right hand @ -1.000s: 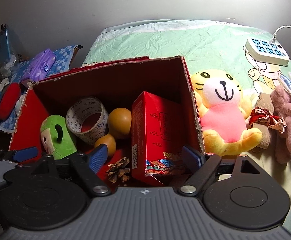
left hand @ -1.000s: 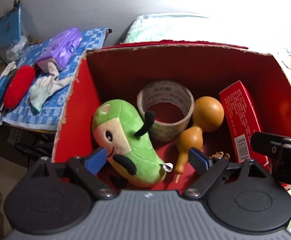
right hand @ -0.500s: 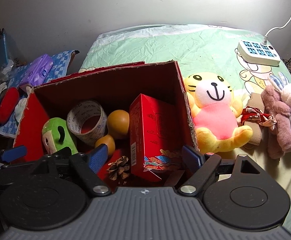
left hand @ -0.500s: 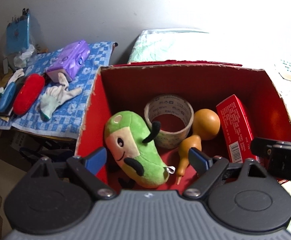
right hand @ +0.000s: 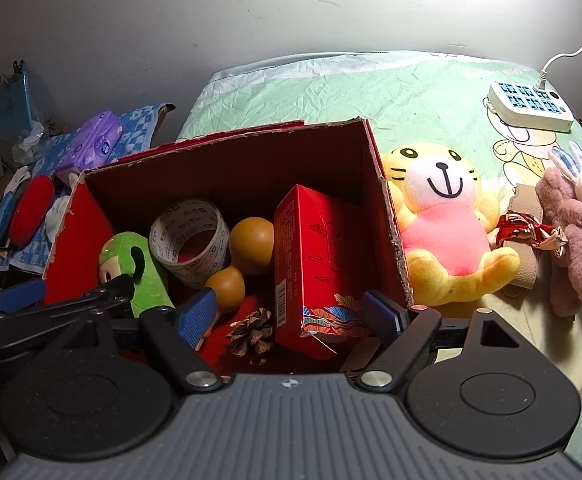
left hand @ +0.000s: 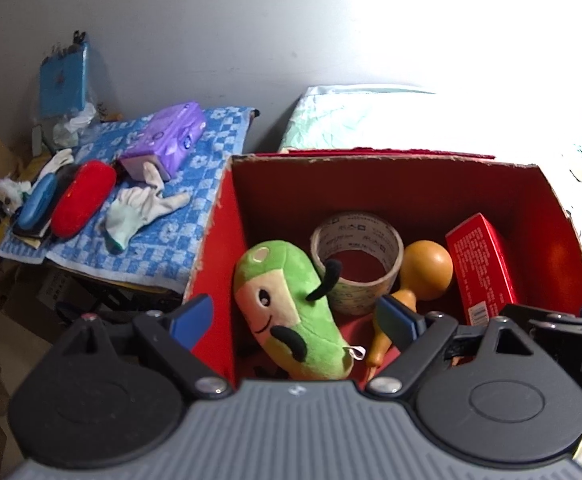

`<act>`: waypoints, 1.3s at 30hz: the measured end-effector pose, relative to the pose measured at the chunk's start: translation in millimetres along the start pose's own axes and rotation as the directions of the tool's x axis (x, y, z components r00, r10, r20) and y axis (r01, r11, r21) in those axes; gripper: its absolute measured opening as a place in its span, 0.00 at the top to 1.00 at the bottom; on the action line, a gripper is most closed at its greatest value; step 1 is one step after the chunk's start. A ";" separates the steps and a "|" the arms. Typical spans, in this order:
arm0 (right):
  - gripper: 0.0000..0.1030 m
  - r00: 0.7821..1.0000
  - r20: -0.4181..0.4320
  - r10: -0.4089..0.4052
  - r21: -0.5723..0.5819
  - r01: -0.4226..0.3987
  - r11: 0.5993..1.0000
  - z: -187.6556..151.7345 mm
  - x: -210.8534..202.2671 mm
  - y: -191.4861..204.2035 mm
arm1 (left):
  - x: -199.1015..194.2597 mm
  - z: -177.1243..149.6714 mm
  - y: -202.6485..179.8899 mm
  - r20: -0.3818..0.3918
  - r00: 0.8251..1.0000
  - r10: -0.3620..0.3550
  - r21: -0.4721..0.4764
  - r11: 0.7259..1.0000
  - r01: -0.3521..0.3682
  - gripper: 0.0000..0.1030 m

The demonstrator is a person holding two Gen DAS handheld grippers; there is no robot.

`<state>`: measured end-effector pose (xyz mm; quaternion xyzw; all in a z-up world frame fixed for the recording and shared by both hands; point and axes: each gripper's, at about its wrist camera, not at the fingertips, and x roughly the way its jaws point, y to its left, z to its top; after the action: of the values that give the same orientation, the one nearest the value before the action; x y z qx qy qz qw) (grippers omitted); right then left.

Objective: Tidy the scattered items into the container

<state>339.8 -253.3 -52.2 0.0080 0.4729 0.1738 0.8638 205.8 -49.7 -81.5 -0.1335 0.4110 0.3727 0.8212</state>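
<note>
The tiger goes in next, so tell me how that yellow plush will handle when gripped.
The yellow tiger plush looks soft, so it will probably squash between the fingers. Its floppy-looking legs may dangle and catch the red box rim. It is likely light for its size.

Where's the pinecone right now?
In the right wrist view the pinecone lies on the floor of the red box, at its near edge, just left of the upright red carton and below the gourd.
</note>
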 end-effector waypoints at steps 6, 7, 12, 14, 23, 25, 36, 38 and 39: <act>0.20 1.000 -0.004 0.011 -0.030 -0.011 0.999 2.5 2.9 -1.7 | 1.6 -2.8 -3.5 -0.002 1.000 0.012 0.005 1.000 -0.012 0.14; 0.20 1.000 -0.008 0.016 -0.029 -0.016 0.999 2.3 3.6 -2.7 | 2.2 -3.5 -3.9 -0.004 1.000 0.016 0.006 1.000 -0.016 0.14; 0.20 1.000 -0.006 0.017 -0.036 -0.018 0.999 1.0 4.2 -4.5 | 4.9 -6.2 -5.0 -0.013 1.000 0.023 0.012 1.000 -0.023 0.14; 0.20 1.000 -0.001 0.015 -0.038 -0.015 0.999 0.6 3.3 -4.8 | 5.1 -6.0 -5.2 -0.014 1.000 0.016 0.013 1.000 -0.016 0.14; 0.23 1.000 0.018 0.014 -0.019 -0.013 1.000 -0.7 0.4 -6.5 | 3.8 -5.4 -10.2 -0.014 1.000 -0.005 0.053 0.999 0.006 0.14; 0.23 1.000 0.019 0.018 -0.015 -0.018 1.000 -1.4 0.6 -5.4 | 6.8 -4.8 -6.7 -0.034 0.999 -0.024 0.035 0.999 0.025 0.14; 0.23 1.000 0.024 0.013 -0.003 -0.012 1.000 -3.6 1.3 -4.3 | 14.6 -5.9 -0.5 -0.075 0.997 -0.029 0.005 1.000 0.030 0.14; 0.23 1.000 0.029 0.011 -0.007 -0.011 1.000 -3.1 1.0 -4.4 | 14.7 -5.4 -1.3 -0.072 0.997 -0.021 0.012 1.000 0.022 0.14; 0.23 1.000 0.030 0.011 -0.008 -0.010 1.000 -2.9 1.0 -4.3 | 14.4 -5.2 -2.3 -0.067 0.998 -0.017 0.019 1.000 0.019 0.14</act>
<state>339.2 -257.5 -55.3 0.0098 0.4593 0.1800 0.8698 210.0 -46.8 -96.1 -0.1415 0.4405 0.3566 0.8116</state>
